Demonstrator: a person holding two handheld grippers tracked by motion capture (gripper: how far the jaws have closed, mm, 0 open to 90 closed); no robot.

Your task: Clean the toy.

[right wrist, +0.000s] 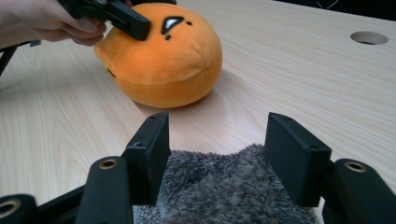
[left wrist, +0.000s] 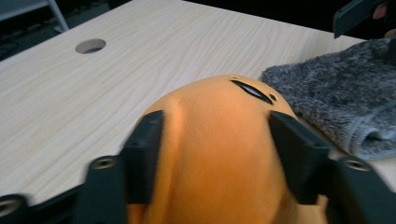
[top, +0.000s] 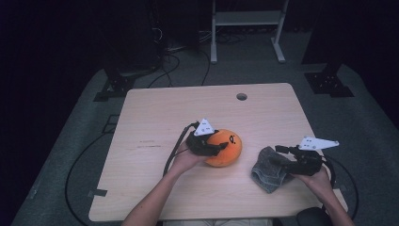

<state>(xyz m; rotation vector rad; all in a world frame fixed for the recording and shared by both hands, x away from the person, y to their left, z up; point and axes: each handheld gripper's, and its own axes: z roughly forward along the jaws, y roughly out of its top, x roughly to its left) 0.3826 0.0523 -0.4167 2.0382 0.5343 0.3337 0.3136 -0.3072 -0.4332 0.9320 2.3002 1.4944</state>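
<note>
High view: the orange plush (top: 226, 147) sat a bit right of the table's middle, with the left gripper (top: 217, 147) on its 9 o'clock side.
Left gripper: jaws straddled the plush (left wrist: 215, 154) and looked like they were touching its sides; plush bulged between them, so I'd call that a pinch.
Grey towel (top: 271, 168): lay crumpled at the plush's 4 o'clock, just beside it, not touching as far as I could tell.
Right gripper (right wrist: 217, 158): jaws spread wide with the towel's pile (right wrist: 224, 191) humped between them, pads not squeezing it.
Tip: probably best to bite deeper into the plush before lifting, it's squishy and could slip.
Containers: none on the wooden table (top: 155, 108), just a cable hole (top: 241, 96) at 12 o'clock.
</note>
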